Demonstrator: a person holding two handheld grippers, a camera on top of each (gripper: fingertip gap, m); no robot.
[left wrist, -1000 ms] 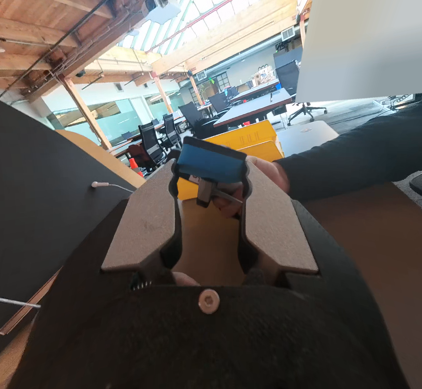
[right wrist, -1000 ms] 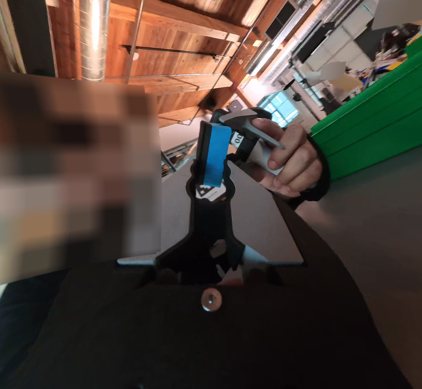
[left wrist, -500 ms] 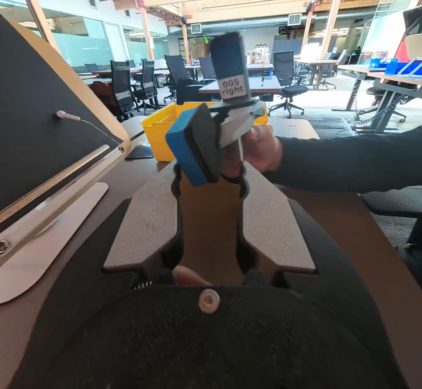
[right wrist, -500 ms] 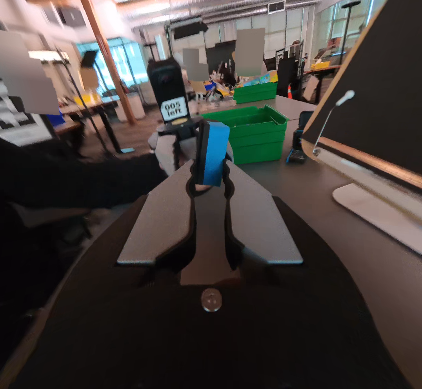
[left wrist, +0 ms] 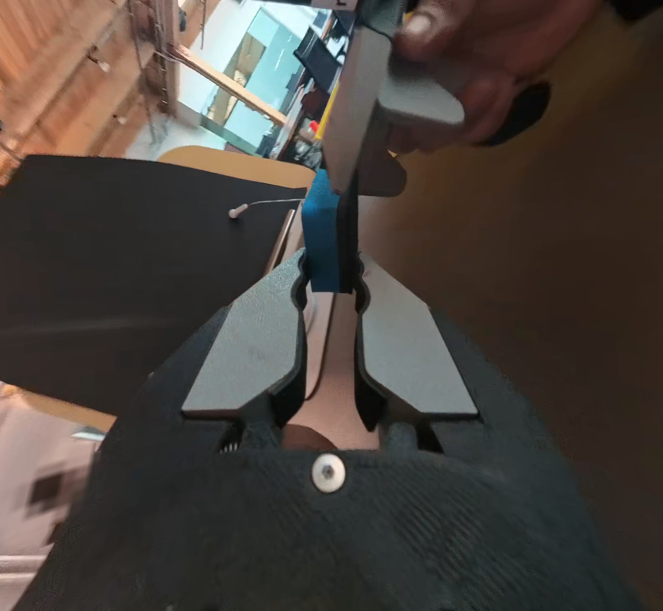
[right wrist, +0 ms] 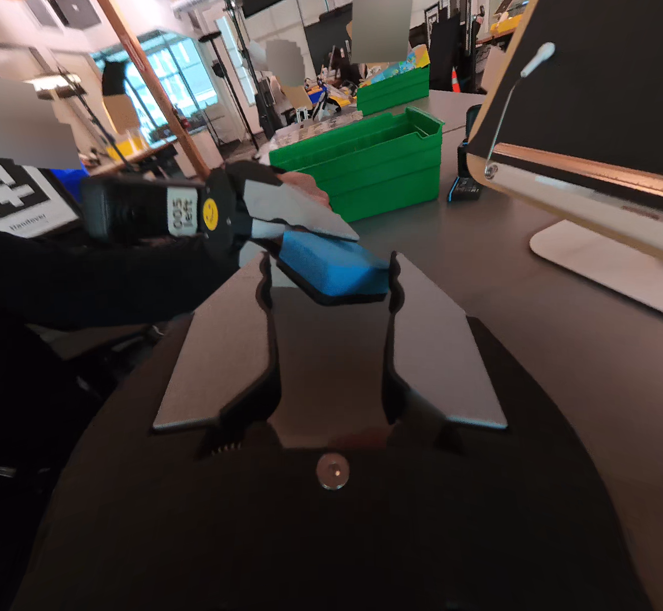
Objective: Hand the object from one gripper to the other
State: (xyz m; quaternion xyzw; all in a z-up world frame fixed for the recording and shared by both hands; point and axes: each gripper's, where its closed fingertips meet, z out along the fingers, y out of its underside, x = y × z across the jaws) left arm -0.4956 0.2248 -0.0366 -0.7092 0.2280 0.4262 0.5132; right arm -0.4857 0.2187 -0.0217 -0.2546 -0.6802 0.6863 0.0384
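Note:
A flat block, blue on one face and black on the other, is clamped at its near end between the fingertips of my left gripper. My right gripper reaches in from above, and one grey finger lies along the block's far end. In the right wrist view my right gripper is open wide, and the block lies flat between its fingertips. The left gripper comes in from the left, its upper finger on top of the block.
A green bin stands on the grey table beyond the grippers. A black screen with a tan rim and white foot is at the right, with a small black device beside it. A hand holds the right gripper.
Half a second ago my right gripper was shut on the block and my left was open. Now the left has shut on it and the right has opened. Both views have rotated.

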